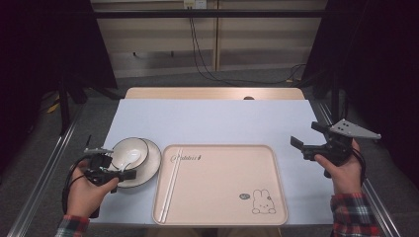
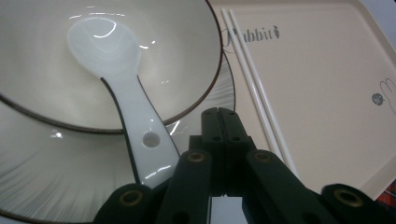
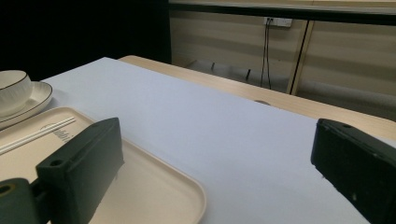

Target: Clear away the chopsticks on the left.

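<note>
The left tongs (image 2: 219,122) are held together, empty, just beside the spoon (image 2: 122,84) handle; they should be parted first. The right tongs (image 1: 310,139) are held apart, unloaded.

Tray (image 1: 222,207) sits centre-front on the table (image 1: 212,118). Chopsticks (image 1: 171,182) lie along the tray's left side, inside it. Bowl (image 1: 129,152) with spoon (image 1: 129,159) sits on a plate (image 1: 148,170) just left of the tray. Left gripper (image 1: 123,175) is at the plate's near-left edge, jaw state unclear. Right gripper (image 1: 309,138) hovers right of the tray, jaws apart, nothing in them.
</note>
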